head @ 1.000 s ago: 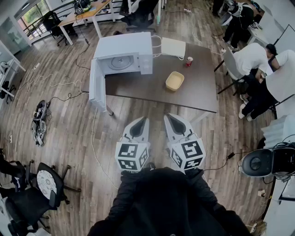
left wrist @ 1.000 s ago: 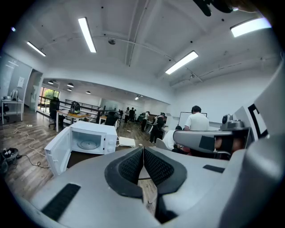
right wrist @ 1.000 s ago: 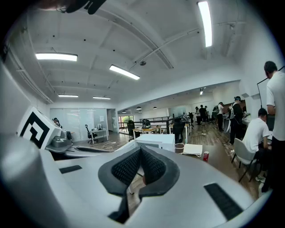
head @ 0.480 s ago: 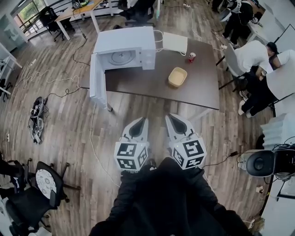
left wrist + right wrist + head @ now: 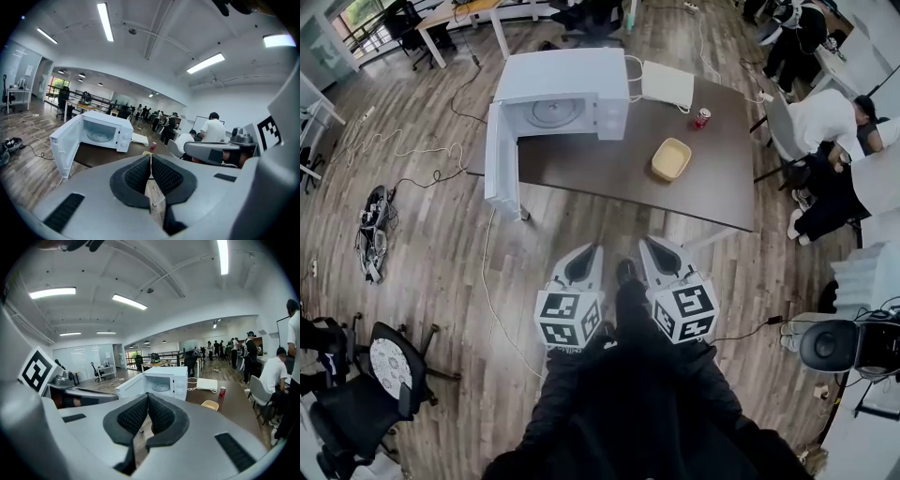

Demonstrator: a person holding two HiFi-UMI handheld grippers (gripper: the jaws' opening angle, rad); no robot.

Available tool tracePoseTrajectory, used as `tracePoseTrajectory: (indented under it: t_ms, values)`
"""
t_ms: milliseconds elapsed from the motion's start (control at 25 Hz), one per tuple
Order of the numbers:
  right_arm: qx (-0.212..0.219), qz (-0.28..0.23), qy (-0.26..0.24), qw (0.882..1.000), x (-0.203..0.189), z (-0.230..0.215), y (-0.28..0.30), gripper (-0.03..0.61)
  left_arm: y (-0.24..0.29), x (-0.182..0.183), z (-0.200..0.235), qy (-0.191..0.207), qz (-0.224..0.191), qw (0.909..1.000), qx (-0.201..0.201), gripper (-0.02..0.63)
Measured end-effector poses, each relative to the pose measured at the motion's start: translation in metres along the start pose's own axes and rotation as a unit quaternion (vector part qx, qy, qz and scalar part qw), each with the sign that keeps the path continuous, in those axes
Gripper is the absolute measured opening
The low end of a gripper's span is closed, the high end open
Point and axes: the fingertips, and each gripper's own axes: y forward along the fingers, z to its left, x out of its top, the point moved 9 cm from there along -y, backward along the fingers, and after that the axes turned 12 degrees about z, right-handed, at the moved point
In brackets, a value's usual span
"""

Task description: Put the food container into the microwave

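Observation:
A yellow food container (image 5: pixel 671 158) sits on the dark table (image 5: pixel 609 173), right of centre; it also shows small in the right gripper view as the container (image 5: pixel 210 404). A white microwave (image 5: pixel 562 94) stands at the table's far left with its door (image 5: pixel 500 173) swung wide open and the glass plate inside showing. Both grippers hang over the wood floor, well short of the table. The left gripper (image 5: pixel 587 255) is shut and empty. The right gripper (image 5: pixel 654 247) is shut and empty too.
A red can (image 5: pixel 702 117) and a flat white box (image 5: pixel 667 85) sit at the table's far side. People sit on chairs to the right (image 5: pixel 820 122). Office chairs (image 5: pixel 380 370) stand at the lower left. Cables (image 5: pixel 412 159) trail over the floor left of the table.
The table, microwave and container have come lower in the head view, closer to me. A foot now shows between the two grippers. Both grippers stay shut.

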Motion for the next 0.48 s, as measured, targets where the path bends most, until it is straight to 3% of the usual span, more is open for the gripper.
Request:
tracePoseTrajectory:
  t_ms: [480]
  values:
    - [-0.012,0.049,0.024,0.998,0.012,-0.113,0.104,0.023,0.119,0.043,0.038,0.011,0.028,0.9995,0.012,0.037]
